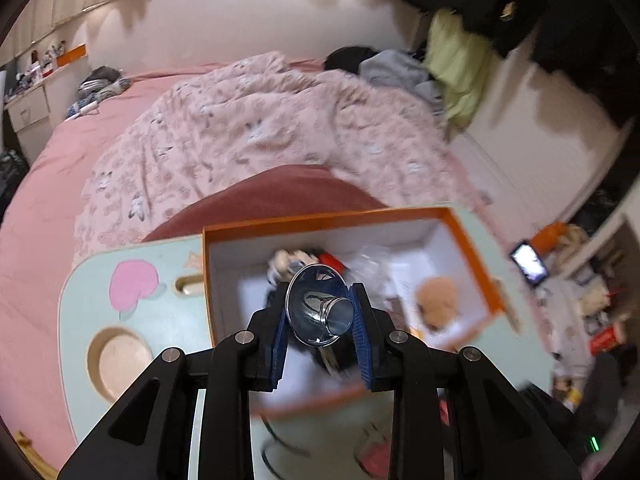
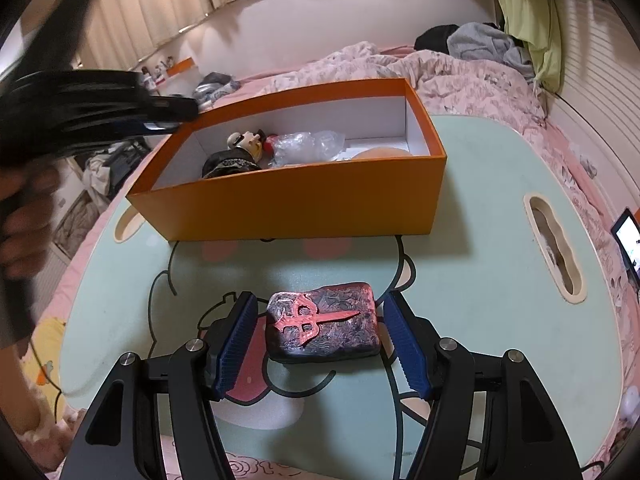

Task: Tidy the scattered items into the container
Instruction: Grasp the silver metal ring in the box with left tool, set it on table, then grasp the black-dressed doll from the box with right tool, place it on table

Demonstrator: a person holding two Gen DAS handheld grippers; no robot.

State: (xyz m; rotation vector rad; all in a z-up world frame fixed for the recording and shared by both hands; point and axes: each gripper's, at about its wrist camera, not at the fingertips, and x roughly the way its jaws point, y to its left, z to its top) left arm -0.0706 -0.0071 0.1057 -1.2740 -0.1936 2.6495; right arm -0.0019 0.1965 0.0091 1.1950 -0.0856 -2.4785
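Note:
My left gripper [image 1: 320,312] is shut on a shiny chrome funnel-shaped piece [image 1: 316,308] and holds it above the open orange box [image 1: 316,220]. The box [image 2: 296,200] stands on a mint-green lap table [image 2: 480,240] on the bed; in it lie a small doll [image 2: 244,148], a clear plastic bag [image 2: 308,144] and a tan plush [image 1: 436,300]. My right gripper [image 2: 320,324] is open, its blue pads [image 2: 236,344] on either side of a dark block with a red emblem [image 2: 324,324] lying on the table. The left gripper also shows blurred at the right wrist view's left edge [image 2: 100,100].
The table has a slot handle [image 2: 554,248] at the right and a round cup recess [image 1: 120,356] at the left. A rumpled pink duvet [image 1: 260,128] lies behind. A lit phone [image 1: 528,262] and floor clutter are to the right.

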